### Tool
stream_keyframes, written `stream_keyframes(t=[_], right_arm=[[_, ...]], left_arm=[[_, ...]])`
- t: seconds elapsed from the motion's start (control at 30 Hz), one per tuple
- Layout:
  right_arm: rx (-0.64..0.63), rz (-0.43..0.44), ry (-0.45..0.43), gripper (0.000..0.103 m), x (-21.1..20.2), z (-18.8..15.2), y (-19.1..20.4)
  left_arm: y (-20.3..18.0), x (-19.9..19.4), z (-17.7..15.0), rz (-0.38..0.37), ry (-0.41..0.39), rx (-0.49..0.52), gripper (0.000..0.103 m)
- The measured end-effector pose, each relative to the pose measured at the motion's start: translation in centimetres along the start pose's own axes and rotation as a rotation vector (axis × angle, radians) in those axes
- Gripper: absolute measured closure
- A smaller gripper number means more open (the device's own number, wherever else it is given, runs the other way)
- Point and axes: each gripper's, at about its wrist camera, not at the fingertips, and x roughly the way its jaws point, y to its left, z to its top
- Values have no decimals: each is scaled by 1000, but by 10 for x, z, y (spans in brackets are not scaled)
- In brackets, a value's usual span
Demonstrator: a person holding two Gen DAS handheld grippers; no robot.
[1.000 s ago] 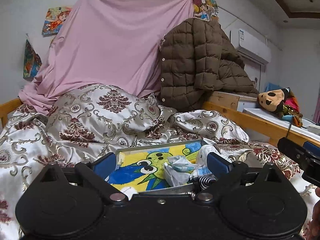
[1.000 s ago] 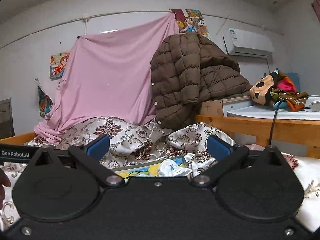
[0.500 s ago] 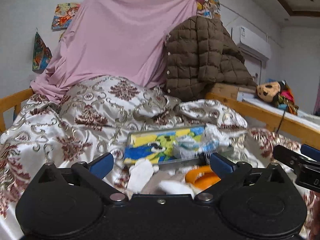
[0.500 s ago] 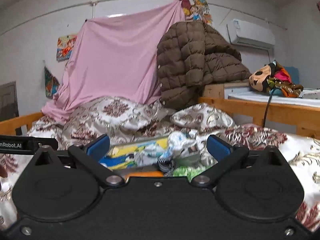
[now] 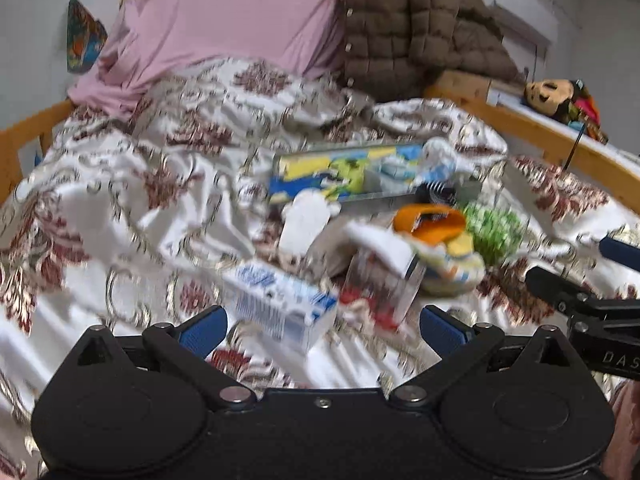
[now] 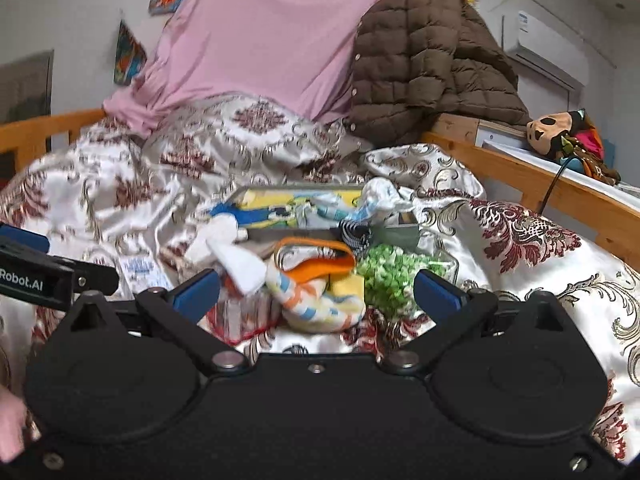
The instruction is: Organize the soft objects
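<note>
Bed covered in a white satin quilt (image 5: pixel 132 208) with maroon damask print, crumpled throughout; wooden rail (image 6: pixel 532 184) along the right side, another at far left. On the far wall hangs a pink sheet (image 6: pixel 272 40), with a brown quilted coat (image 6: pixel 424 64) draped to its right, an air conditioner (image 6: pixel 548 56) further right, and a plush toy (image 6: pixel 560 132) on the ledge beyond the rail. Left wrist view is motion-blurred. Left gripper (image 5: pixel 322 326): jaws wide, nothing between them, hovering over a blue-and-white carton (image 5: pixel 280 304) that lies on the quilt, long axis running far-left to near-right. Mid-bed sits a shallow tray (image 6: pixel 264 194) with a yellow, blue and green cartoon print, long axis left to right. Pale socks (image 6: pixel 380 200) lie bunched at its right end. Near side of the tray, left to right: white sock (image 6: pixel 232 256), toe direction unclear; orange-rimmed striped sock (image 6: pixel 316 292) with its opening facing the far side; green speckled bundle (image 6: pixel 392 276) touching it. Right gripper (image 6: pixel 316 294): jaws wide, empty, framing the striped sock from the near side.
</note>
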Motion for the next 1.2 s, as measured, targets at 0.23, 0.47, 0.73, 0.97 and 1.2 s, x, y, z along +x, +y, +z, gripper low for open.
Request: stream_keyframes(t=[0.23, 0.47, 0.73, 0.97, 1.2], right_arm=[[-34, -6, 92, 1, 16, -3, 10], [-44, 5, 150, 1, 28, -12, 17], [-41, 11, 205, 1, 42, -16, 20], [-35, 16, 230, 1, 45, -16, 22], [-32, 24, 256, 1, 52, -17, 26]], left_arm=[[8, 14, -8, 40, 99, -19, 1], [8, 20, -10, 73, 126, -19, 1], [10, 24, -10, 100, 151, -34, 1], [9, 25, -10, 108, 153, -32, 1], [10, 29, -11, 118, 165, -32, 1]])
